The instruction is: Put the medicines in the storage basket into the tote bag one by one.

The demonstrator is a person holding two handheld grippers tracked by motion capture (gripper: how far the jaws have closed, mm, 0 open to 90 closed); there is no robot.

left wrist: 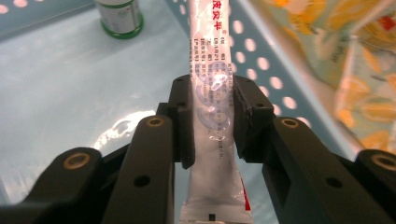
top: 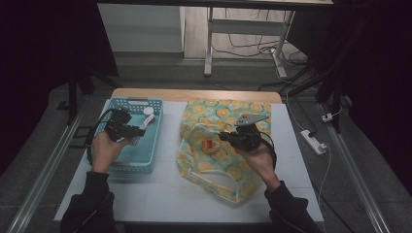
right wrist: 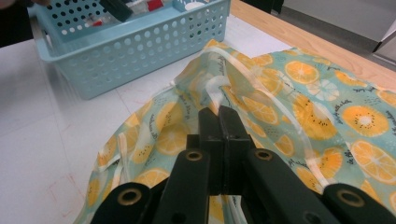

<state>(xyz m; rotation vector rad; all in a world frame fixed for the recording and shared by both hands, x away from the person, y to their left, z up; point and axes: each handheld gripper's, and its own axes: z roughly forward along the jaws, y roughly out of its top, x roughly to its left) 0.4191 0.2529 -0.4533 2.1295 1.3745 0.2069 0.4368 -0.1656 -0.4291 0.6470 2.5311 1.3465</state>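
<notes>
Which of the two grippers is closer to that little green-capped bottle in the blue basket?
Left. The left gripper hangs over the blue basket near the bottle, clamping a white tube; the right gripper is over the orange-print bag.

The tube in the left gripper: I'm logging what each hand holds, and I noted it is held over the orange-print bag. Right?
Not quite. The left gripper does hold the tube, but over the blue basket, not the orange-print bag. The left gripper view shows it.

White table point(top: 165, 194), blue basket point(top: 145, 167), orange-print bag point(top: 218, 170)
</notes>
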